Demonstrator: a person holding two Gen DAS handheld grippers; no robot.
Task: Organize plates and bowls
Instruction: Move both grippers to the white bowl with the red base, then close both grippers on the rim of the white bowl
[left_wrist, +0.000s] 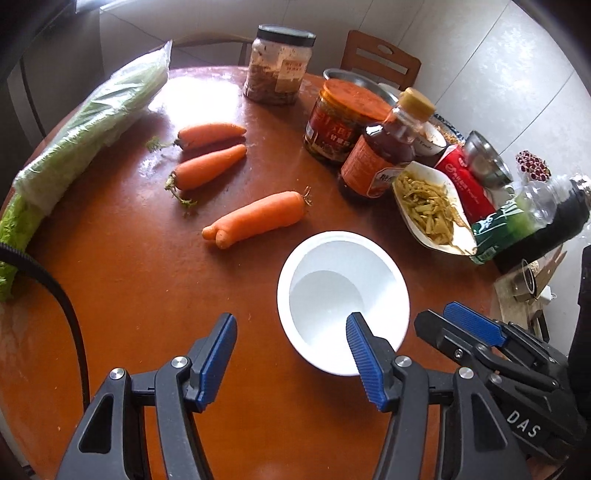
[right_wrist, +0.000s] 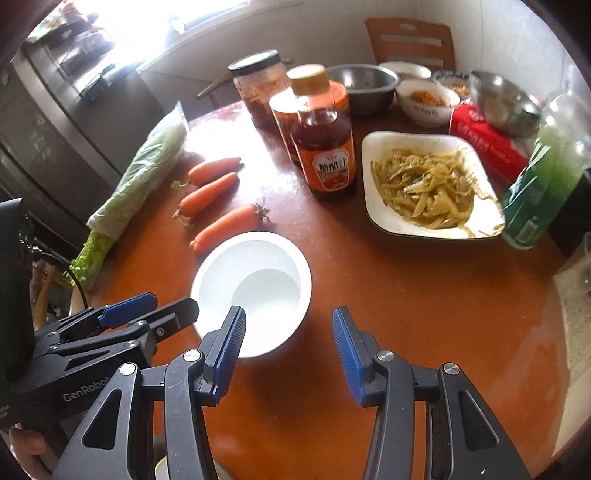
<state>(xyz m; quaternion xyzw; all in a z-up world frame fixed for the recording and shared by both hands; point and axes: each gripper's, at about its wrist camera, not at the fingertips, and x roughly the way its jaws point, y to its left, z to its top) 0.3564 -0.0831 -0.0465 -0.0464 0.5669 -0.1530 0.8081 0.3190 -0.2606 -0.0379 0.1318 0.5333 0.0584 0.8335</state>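
The empty white bowl (left_wrist: 343, 295) stands upright on the round table (left_wrist: 147, 280), just in front of the nearest carrot (left_wrist: 255, 219); the left tool (left_wrist: 291, 354) and right tool (right_wrist: 288, 339) flank it, fingers apart, holding nothing.

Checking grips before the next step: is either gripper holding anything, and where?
Nothing is held. The left gripper and right gripper are open beside the white bowl.

two wrist fisheyes side by side, angled steeply down, close over shared white bowl (left_wrist: 343, 291) and table (left_wrist: 147, 295)
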